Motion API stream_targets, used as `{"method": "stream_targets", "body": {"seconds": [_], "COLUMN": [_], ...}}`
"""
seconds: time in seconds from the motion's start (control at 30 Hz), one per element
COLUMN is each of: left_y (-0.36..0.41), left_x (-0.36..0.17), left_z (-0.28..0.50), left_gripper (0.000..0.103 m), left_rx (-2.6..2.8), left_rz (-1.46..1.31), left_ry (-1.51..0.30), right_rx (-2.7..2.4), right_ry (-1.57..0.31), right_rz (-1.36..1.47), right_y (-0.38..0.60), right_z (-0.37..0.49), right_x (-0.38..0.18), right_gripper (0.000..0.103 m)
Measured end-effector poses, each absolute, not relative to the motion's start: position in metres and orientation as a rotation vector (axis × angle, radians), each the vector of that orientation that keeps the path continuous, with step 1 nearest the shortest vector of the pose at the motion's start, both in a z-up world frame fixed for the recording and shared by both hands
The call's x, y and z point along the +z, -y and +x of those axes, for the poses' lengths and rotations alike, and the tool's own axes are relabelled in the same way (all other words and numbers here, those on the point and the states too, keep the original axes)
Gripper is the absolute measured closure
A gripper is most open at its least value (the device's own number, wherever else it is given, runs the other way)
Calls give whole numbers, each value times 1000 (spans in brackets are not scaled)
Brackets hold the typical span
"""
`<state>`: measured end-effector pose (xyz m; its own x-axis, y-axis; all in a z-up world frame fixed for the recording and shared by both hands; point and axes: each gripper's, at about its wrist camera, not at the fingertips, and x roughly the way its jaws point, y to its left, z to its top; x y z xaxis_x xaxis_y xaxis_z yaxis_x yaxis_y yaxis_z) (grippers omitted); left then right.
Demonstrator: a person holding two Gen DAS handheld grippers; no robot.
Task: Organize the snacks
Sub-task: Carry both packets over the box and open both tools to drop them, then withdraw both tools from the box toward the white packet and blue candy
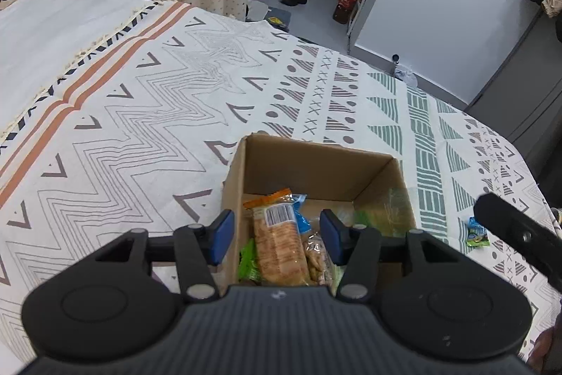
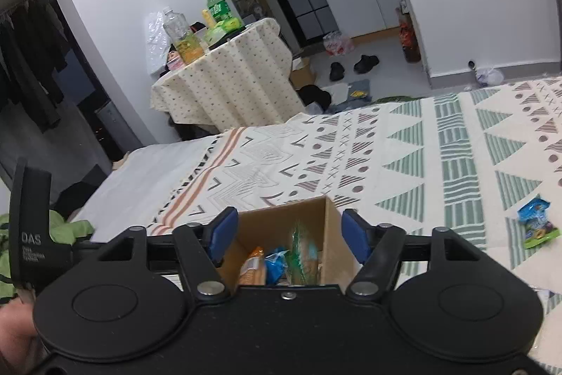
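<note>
Both grippers (image 1: 277, 236) (image 2: 288, 234) hover with fingers spread and empty over the box (image 1: 318, 164) — the packet (image 2: 537, 225) at three o'clock looks light, crinkly, best pinched mid-body.

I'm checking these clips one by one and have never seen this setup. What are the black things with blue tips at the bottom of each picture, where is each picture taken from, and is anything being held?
There is no robot here: a person holds a two-finger gripper in each hand. Each picture comes from a fisheye camera on one gripper, looking forward along its fingers. One view shows the left gripper, the other the right gripper. The blue tips are the finger pads. Both grippers are open and hold nothing.

Both hover over an open brown cardboard box standing on a patterned cream bedspread. Inside lie snack packets, including a clear-wrapped pack of tan crackers with an orange end. One small blue and green snack packet lies on the bedspread, outside the box, off to the right.

The black piece at the left view's right edge is probably the other gripper.
</note>
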<state>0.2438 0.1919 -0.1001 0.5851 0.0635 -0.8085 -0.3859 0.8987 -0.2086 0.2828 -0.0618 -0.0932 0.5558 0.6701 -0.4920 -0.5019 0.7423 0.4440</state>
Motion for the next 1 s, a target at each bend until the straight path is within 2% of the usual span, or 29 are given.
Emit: {"method": "stream_targets", "body": {"seconds": [0.13,0.2,0.27,0.37,0.47,0.63,0.73,1.0], "left_y": [-188,-184,-179,-169,-159,-138,-120,-77], "left_x": [-100,-98,-95,-90,-86,-80,-74,-66], "left_z": [246,245,244,241,239,235,233,230], "left_gripper": [50,45,32,27,25,24,18,17], "left_rx": [254,254,251,248,239,225,217,176], "left_rz": [-379,-365,-353,-335,-326,-325,-316,-349], "left_ry": [-916,-918,-911,-901,-899,-898,-890,-873], "right_rx": [687,679,672,653,625,574,553,554], "right_ry": [-723,-745,-754,-775,-790,-774,-772,-803], "right_rz": [271,275,271,272,282,306,335,321], "right_y": [72,76,82,90,101,132,152,193], "right_z": [283,282,279,278,279,275,274,272], "right_x": [-96,-97,-98,-99,-101,-96,-96,-94], "right_gripper": [38,38,38,38,38,25,20,17]}}
